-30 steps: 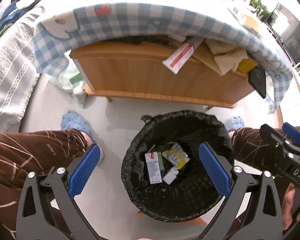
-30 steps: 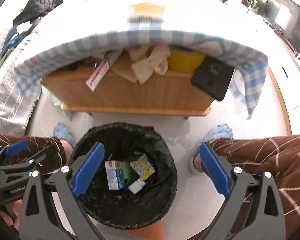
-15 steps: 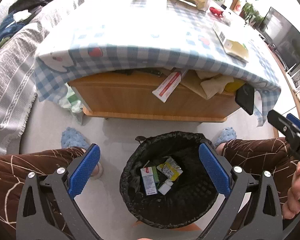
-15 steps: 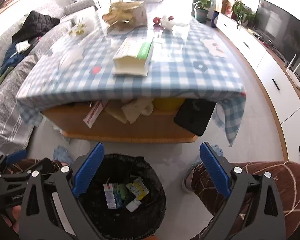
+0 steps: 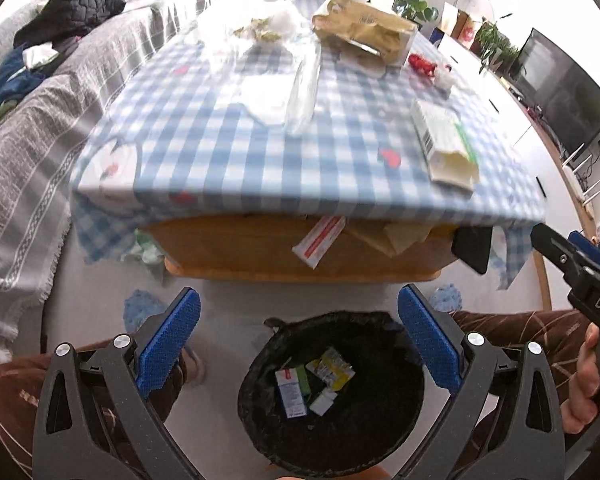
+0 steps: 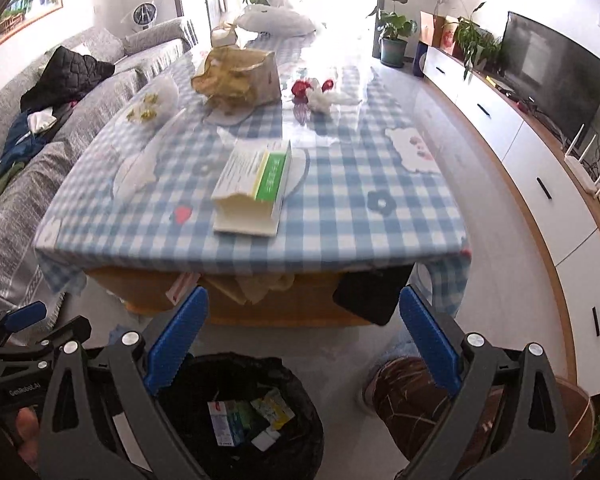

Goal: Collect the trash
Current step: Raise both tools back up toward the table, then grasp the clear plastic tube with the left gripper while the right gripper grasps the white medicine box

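A black-lined trash bin (image 5: 380, 328) (image 6: 292, 376) stands on the floor before the table, holding a small carton (image 5: 290, 392), a yellow wrapper (image 5: 332, 368) and a white scrap. My left gripper (image 5: 300, 344) is open and empty above the bin. My right gripper (image 6: 304, 340) is open and empty, above the bin's right edge. On the blue checked tablecloth (image 6: 340, 216) lie a white and green box (image 6: 256, 184) (image 5: 444, 140), a brown paper bag (image 6: 240, 76) (image 5: 364, 32), white tissues (image 6: 140, 168), red wrappers (image 6: 304, 88) and clear plastic (image 5: 304, 96).
A grey sofa (image 6: 40, 128) with clothes runs along the left. A white TV cabinet (image 6: 540, 152) with a TV stands on the right. Under the tablecloth a wooden shelf (image 5: 260, 248) holds a tube box, cloths and a black item. My knees flank the bin.
Both grippers have risen and tilted up from the bin, so the table top has come into view. Both stay open and empty.
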`<state>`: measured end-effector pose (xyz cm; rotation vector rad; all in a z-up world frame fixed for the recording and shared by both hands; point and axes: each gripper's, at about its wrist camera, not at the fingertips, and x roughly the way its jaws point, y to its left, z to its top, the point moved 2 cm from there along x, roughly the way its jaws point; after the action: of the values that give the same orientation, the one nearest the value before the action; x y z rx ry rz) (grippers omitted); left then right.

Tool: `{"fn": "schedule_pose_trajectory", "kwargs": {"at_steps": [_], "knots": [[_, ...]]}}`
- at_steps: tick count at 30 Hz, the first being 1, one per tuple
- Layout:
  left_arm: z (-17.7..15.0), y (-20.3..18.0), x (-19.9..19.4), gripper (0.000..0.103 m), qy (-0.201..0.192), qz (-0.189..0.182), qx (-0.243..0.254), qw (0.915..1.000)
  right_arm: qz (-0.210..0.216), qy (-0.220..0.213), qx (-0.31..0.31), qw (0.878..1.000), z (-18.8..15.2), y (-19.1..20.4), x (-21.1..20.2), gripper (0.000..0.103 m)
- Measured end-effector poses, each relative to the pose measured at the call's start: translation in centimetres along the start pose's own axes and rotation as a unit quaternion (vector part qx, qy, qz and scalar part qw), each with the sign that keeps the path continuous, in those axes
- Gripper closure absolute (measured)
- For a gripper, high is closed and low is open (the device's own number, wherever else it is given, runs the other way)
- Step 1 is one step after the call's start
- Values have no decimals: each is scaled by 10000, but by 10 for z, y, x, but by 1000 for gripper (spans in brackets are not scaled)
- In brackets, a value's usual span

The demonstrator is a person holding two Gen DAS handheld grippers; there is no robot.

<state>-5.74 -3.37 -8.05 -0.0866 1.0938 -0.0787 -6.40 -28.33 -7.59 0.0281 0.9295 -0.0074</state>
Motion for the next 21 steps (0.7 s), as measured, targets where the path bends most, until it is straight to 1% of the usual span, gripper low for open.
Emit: {"fn": "schedule_pose_trajectory", "kwargs": {"at_steps": [6,11,16,21], "knots": [[28,-4,-3,6,-146,55,18,9999,-2,-132,-57,9999,27,3,0,11],[49,-6,1,6,-178,138,50,9997,34,-131,-52,9999,49,9,11,11],[76,-4,12,6,-152,162,42,9997,86,-101,-96,9999,69,20,28,11],[107,2,34,7,-31,291,114,9995,91,-25,-125,9999,87,28,49,11]]}}
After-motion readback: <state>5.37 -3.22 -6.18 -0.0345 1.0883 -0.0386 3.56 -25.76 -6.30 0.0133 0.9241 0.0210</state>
